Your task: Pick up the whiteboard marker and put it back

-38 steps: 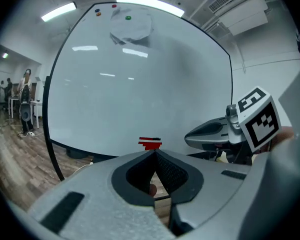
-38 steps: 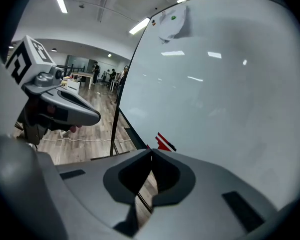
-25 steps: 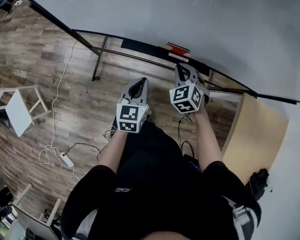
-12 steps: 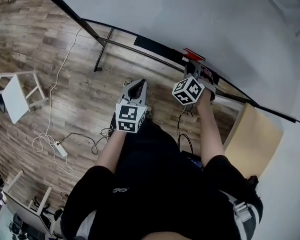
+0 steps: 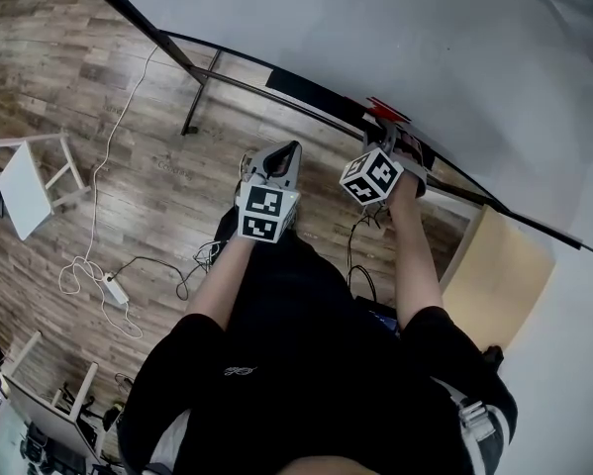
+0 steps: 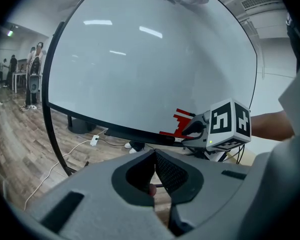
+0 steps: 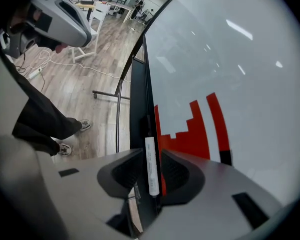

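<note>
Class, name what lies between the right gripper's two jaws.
In the right gripper view, the whiteboard marker lies there, along the board's black tray. The right gripper has just been opening its jaws, and the pads are not pressing on it.

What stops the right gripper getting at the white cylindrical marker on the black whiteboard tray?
Nothing visible, so probably yes. The right gripper has just been opening its jaws, and the white cylindrical marker lies between them on the black whiteboard tray, apparently not yet gripped.
</note>
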Demonstrator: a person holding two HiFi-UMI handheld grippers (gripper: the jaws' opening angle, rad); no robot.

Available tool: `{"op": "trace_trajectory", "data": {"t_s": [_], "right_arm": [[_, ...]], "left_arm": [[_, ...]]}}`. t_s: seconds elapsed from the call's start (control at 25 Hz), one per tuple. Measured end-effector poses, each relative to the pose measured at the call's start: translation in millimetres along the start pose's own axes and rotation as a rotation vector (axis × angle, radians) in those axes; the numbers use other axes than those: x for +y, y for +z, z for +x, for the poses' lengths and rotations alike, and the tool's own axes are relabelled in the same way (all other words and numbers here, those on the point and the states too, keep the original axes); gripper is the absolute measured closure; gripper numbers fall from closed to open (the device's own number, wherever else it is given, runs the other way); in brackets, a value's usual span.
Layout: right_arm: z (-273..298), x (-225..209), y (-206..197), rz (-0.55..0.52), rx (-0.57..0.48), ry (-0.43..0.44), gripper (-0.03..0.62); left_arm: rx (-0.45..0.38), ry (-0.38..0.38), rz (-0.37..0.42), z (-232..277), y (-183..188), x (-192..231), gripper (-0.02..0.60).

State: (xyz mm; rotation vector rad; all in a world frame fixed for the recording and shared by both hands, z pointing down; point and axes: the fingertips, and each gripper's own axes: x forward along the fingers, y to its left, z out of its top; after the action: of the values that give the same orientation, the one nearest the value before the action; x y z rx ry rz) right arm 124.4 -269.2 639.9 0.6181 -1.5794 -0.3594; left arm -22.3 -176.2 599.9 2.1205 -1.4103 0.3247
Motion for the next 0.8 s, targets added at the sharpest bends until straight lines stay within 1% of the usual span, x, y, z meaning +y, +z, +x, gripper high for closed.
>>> {"op": "trace_trajectory", "data": {"t_s": [0.2,0.44,0.64,0.68,0.8], "right_arm": [[9.2,0.6,-2.9,-0.028,0.027,0.004,0.499],[15.1,1.0,-2.6,-0.038,0.039,-0.001,0.51],[18.0,1.6,-3.9,-0.04,0.058,-0.002,0.529],[18.7,1.7,-3.6,-0.039,0.057,-0.004,0.541],[21.9,2.8,-2.2,-0.043,0.05,-0.012,0.549]], "left_arm": [[0.026,-0.018,-0.029,3.7,-10.2,-1.6,0.575],[0.025,-0.029,-0.057,8.5,-14.2,0.8,0.575],[0.021,-0.023,-0.068,11.3,-11.6,4.2,0.575],[0.019,-0.023,-0.073,11.4,-11.4,4.8,0.575],[0.02,-0.02,-0.083,12.9,-12.5,7.1,0.575]]}}
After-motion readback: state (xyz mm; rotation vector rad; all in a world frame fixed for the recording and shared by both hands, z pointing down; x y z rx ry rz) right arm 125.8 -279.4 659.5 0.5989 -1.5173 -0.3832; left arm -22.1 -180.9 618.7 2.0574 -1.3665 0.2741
